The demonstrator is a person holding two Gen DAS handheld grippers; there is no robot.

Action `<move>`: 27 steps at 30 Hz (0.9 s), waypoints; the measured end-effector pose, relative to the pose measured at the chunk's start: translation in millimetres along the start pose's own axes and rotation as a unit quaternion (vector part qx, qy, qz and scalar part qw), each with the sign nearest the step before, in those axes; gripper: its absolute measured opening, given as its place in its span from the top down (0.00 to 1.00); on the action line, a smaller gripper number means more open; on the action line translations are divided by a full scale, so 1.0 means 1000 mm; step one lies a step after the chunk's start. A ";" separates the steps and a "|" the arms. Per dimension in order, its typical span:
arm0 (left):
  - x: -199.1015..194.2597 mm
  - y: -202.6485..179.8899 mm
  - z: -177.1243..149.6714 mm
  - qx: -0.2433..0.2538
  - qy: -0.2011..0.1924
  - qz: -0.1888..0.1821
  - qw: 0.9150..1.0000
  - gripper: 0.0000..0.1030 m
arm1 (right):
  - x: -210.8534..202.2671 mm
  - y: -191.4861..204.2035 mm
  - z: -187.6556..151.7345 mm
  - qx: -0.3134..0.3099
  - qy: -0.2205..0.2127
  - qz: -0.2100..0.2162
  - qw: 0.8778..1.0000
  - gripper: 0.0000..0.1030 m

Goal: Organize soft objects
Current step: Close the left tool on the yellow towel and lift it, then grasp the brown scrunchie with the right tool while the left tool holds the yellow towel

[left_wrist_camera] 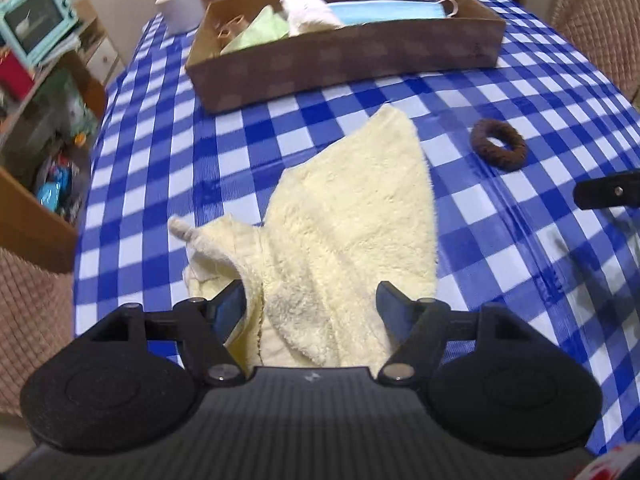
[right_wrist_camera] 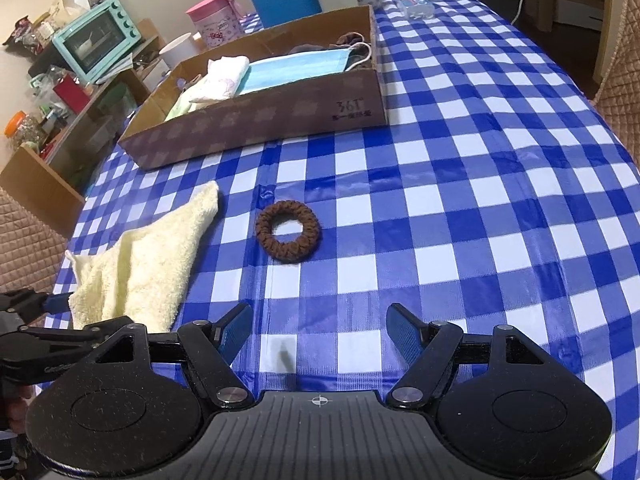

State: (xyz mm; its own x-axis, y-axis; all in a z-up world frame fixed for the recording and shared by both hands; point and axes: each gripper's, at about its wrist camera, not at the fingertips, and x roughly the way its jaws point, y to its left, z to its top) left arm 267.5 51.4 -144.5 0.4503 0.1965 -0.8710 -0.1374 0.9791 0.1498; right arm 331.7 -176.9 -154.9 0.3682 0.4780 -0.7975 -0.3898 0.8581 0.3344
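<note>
Lying rumpled on the checked desk, the towel is pale yellow and fluffy, one corner pointing toward the box and a small loop tab sticking out at its near left edge; its near end sits bunched between the jaws of the left gripper, which stand wide, their pads not pressing the cloth so far as can be seen. Just beside the towel, apart from it, lies the brown scrunchie, a braided ring flat on the desk. The right gripper hovers over bare cloth short of the scrunchie, jaws wide and empty. Farther off, the shallow cardboard box already holds a blue mask, a white cloth and a green one, so I judge the towel and scrunchie are what is left. The risk from here: the towel is loose and folded over itself, so a grab at one layer may let the rest drag, snag the box wall, or sweep the scrunchie along. The scrunchie lies low and flat, and jaws closing too high may slip over it or pinch the slick tablecloth instead.
</note>
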 end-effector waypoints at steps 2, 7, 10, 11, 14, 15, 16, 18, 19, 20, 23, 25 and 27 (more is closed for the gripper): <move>0.004 0.004 0.000 -0.014 -0.002 -0.009 1.000 0.42 | 0.002 0.002 0.002 -0.007 -0.001 0.000 1.000 0.28; 0.005 0.008 0.000 -0.015 -0.016 -0.019 1.000 0.66 | 0.008 0.006 0.006 -0.028 -0.010 0.002 1.000 0.28; 0.004 0.012 0.003 -0.018 -0.020 -0.020 0.999 0.79 | 0.013 0.010 0.009 -0.048 -0.019 0.003 0.999 0.28; 0.003 0.014 0.004 -0.023 -0.020 -0.024 0.999 0.80 | 0.015 0.011 0.011 -0.055 -0.021 0.003 0.998 0.28; 0.001 0.022 0.010 -0.039 -0.024 -0.026 0.999 0.83 | 0.024 0.016 0.015 -0.082 -0.031 0.004 0.996 0.28; -0.001 0.025 0.012 -0.042 -0.027 -0.022 0.999 0.83 | 0.028 0.018 0.016 -0.091 -0.033 0.004 0.995 0.28; -0.002 0.027 0.014 -0.044 -0.031 -0.019 0.998 0.83 | 0.032 0.020 0.018 -0.101 -0.034 0.003 0.994 0.28; -0.005 0.032 0.019 -0.048 -0.039 -0.014 0.998 0.83 | 0.039 0.024 0.021 -0.120 -0.039 0.002 0.992 0.29; -0.006 0.035 0.021 -0.051 -0.042 -0.012 0.998 0.83 | 0.043 0.026 0.022 -0.128 -0.040 0.001 0.991 0.29; -0.007 0.037 0.023 -0.053 -0.046 -0.010 0.998 0.83 | 0.047 0.027 0.024 -0.134 -0.039 -0.002 0.990 0.29; -0.011 0.044 0.029 -0.058 -0.054 -0.005 0.997 0.83 | 0.058 0.031 0.029 -0.150 -0.037 -0.006 0.988 0.29; -0.012 0.047 0.031 -0.060 -0.056 0.001 0.997 0.83 | 0.064 0.032 0.031 -0.159 -0.035 -0.011 0.987 0.34; -0.013 0.051 0.033 -0.062 -0.058 0.005 0.996 0.83 | 0.070 0.034 0.033 -0.167 -0.032 -0.012 0.985 0.41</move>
State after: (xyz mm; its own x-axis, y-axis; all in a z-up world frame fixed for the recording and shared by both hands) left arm 284.0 100.2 -110.6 0.5464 0.2174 -0.8088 -0.2472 0.9646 0.0923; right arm 371.8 -108.5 -182.8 0.4283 0.4785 -0.7665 -0.6324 0.7647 0.1240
